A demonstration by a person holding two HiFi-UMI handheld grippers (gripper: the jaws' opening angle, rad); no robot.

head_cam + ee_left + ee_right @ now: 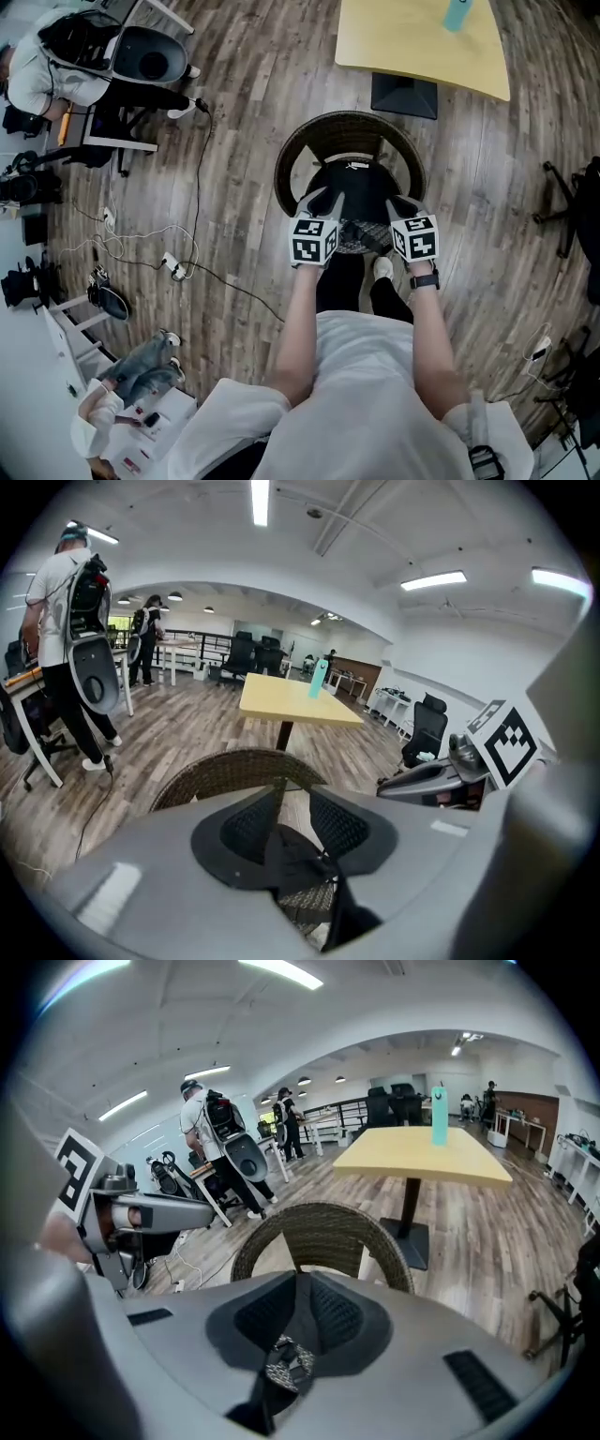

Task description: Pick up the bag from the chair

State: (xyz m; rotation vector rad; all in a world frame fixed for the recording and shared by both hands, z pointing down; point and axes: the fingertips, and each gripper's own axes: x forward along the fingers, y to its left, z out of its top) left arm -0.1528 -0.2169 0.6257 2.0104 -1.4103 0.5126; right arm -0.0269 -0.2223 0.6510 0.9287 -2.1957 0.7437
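Clearly both grippers have a hold on the bag. In the head view the black bag (361, 187) sits at the centre of the frame, inside the round wicker chair (298, 159). The left gripper (319, 202) is on the bag's left edge and the right gripper (405, 203) on its right edge. From above it cannot be told whether the bag's bottom rests on the seat or hangs just over it.

The left gripper view shows that gripper's (292, 825) jaws drawn nearly together, pinching a fold of black cloth (292, 857) low in the frame. In the right gripper view, the right gripper (302, 1305) is narrow too, clamped on a black strap (302, 1326) with a patterned buckle (289, 1365) hanging just below the jaws.

The step in hand looks like the lift itself. It would go best with both grippers rising together and level, so the bag comes straight up out of the seat rather than dragging over the curved wicker back at the top of the frame. A firm squeeze matters most on the left, where soft cloth may slide out. The strap on the right seems the surer hold, and its buckle might act as a stop. Holding the spacing between the grippers steady should prevent sagging or tugging. The yellow counter (412, 42) at the upper right stands well apart and should not interfere.
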